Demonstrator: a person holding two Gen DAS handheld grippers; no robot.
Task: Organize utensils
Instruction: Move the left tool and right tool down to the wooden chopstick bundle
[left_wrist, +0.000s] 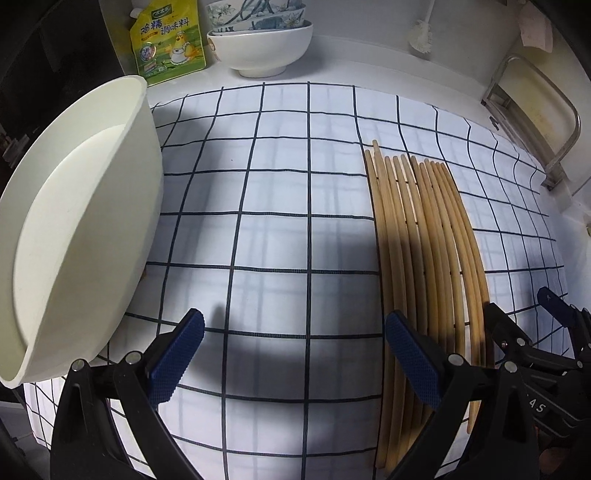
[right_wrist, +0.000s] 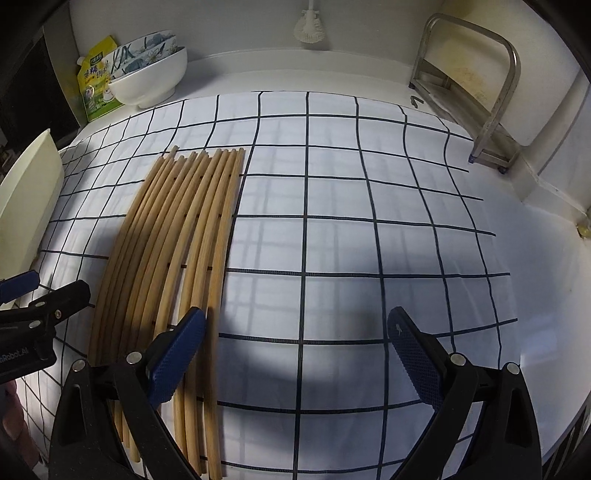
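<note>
Several wooden chopsticks (left_wrist: 428, 258) lie side by side on a white cloth with a dark grid (left_wrist: 280, 236), pointing away from me. They also show in the right wrist view as chopsticks (right_wrist: 177, 243) left of centre. My left gripper (left_wrist: 295, 354) hovers open over bare cloth, its right finger above the chopsticks' near ends. My right gripper (right_wrist: 299, 350) is open too, its left finger over the rightmost chopsticks. A tall cream container (left_wrist: 74, 229) stands at the left, seen again as the cream container (right_wrist: 26, 199). Nothing is between either pair of fingers.
At the back left, stacked bowls (left_wrist: 258, 40) stand beside a yellow seasoning pouch (left_wrist: 168, 40). A metal rack (right_wrist: 476, 92) sits at the back right, with a white brush (right_wrist: 310, 27) hanging on the wall. The other gripper (right_wrist: 33, 321) shows at the left edge.
</note>
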